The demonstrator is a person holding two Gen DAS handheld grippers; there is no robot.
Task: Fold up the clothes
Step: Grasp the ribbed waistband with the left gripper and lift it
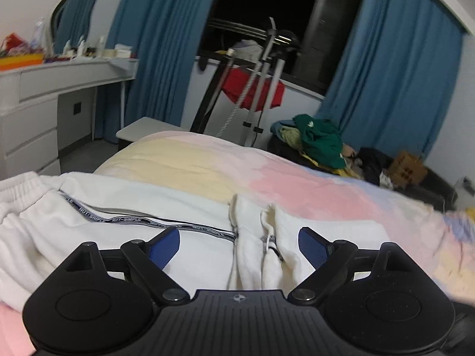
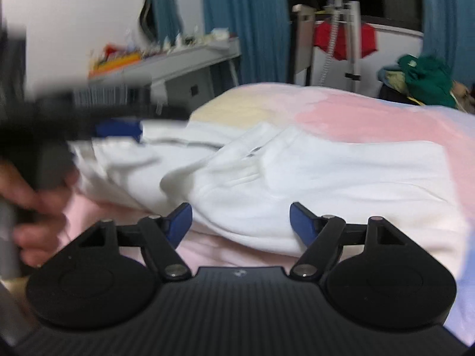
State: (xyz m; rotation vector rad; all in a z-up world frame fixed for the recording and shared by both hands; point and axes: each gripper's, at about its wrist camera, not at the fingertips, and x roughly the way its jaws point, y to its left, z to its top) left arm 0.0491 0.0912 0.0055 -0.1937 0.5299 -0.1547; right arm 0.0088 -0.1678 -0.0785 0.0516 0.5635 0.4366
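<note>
The white trousers (image 1: 124,225) lie on the pastel bedspread (image 1: 225,166), long axis running from the elastic waistband (image 1: 20,187) at 9 o'clock in the left wrist view toward the folded-over cuffs (image 1: 255,228) at 12 o'clock. The left gripper (image 1: 239,244) hangs over those cuffs, jaws wide, nothing gripped. The right gripper (image 2: 240,222) sits at the near edge of the fold (image 2: 297,184), which lies at its 12 o'clock, jaws spread and empty. Of the 2, the left looks closer to the cuffs.
</note>
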